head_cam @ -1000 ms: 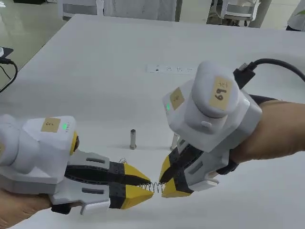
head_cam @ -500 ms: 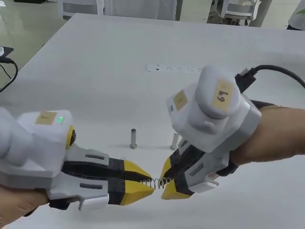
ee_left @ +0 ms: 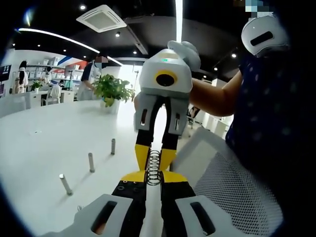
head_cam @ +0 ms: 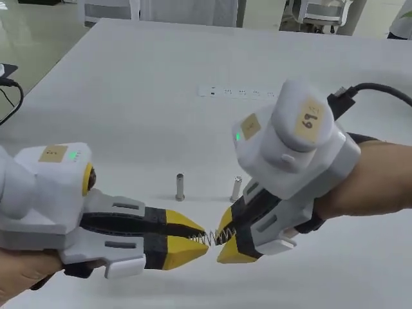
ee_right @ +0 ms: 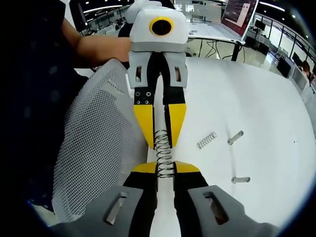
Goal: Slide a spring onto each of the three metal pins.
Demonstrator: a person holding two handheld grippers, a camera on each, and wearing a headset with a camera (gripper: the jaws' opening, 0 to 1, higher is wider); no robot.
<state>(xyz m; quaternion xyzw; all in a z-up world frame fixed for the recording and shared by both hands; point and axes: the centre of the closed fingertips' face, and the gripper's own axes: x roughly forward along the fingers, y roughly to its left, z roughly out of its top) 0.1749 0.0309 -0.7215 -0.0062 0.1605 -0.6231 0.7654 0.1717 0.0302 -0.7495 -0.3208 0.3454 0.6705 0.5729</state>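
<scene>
**A:** Where was the spring (head_cam: 211, 238)?

**B:** Off the worktop (head_cam: 129, 96), in the air over its near part, held level between the two grippers. The left gripper (head_cam: 202, 241) had its yellow jaws pinched together on one end. The right gripper (head_cam: 223, 242) had its jaws closed on the other end, tips facing tips.

**A:** Did the gripper views agree?

**B:** They did. In the left gripper view the coil ran straight from that gripper's own closed jaws into the yellow tips of the right one. The right gripper view gave the same, the other way round.

**A:** And the pins?

**B:** Three pins (ee_left: 91, 162) stood upright in a row, apart from one another, towards the middle of the worktop, beyond the grippers. Each was a bare metal post.

**A:** Anything else about?

**B:** A second spring (ee_right: 206, 139) lay loose on the worktop near the pins, touching none of them. A white power strip (head_cam: 238, 93) lay towards the far edge. A mesh chair back (ee_right: 94, 148) stood past the worktop's near edge, beside the person.
</scene>
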